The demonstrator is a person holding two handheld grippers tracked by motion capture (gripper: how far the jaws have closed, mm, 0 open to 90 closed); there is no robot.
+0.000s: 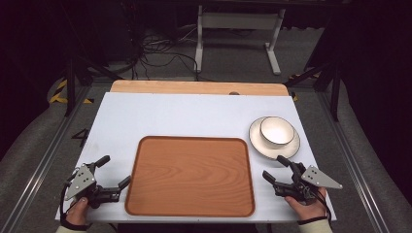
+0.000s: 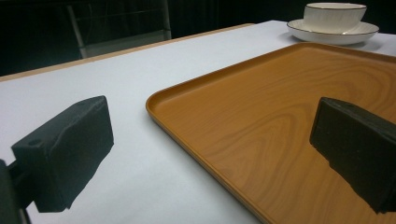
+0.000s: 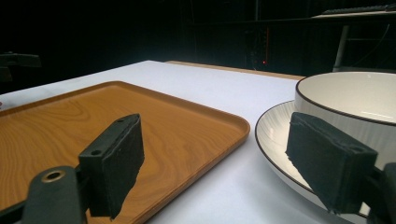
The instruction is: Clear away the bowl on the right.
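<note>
A white, matte counter (image 1: 194, 114) with a strip of bare light wood along its far edge stands in a dark room; beyond it the grey floor (image 1: 233, 56) carries a tangle of black cables (image 1: 155, 51) and the white legs of another stand (image 1: 238, 29), and metal rails run down both sides. On the counter there are three things: one tray (image 1: 190, 175), one plate (image 1: 257, 141) and one bowl (image 1: 277, 130). The tray is a rounded rectangle of orange-brown wood grain with a low raised rim, smooth and bare inside. The plate is round, white and glossy with a thin dark line at its edge and fine ribbing across its face; the bowl, also white with a dark rim line, sits upright on it. Two grippers are held low at the near edge, one in each hand. The left gripper (image 1: 115, 172) lies just left of the tray, its blocky black jaws set wide apart with nothing between them; in the left gripper view one jaw hangs over the white surface and the other over the tray's corner. The right gripper (image 1: 275, 168) sits just right of the tray, jaws likewise spread and empty, with the plate and bowl just ahead of it, close in front of its outer jaw, and the tray off to its inner side.
</note>
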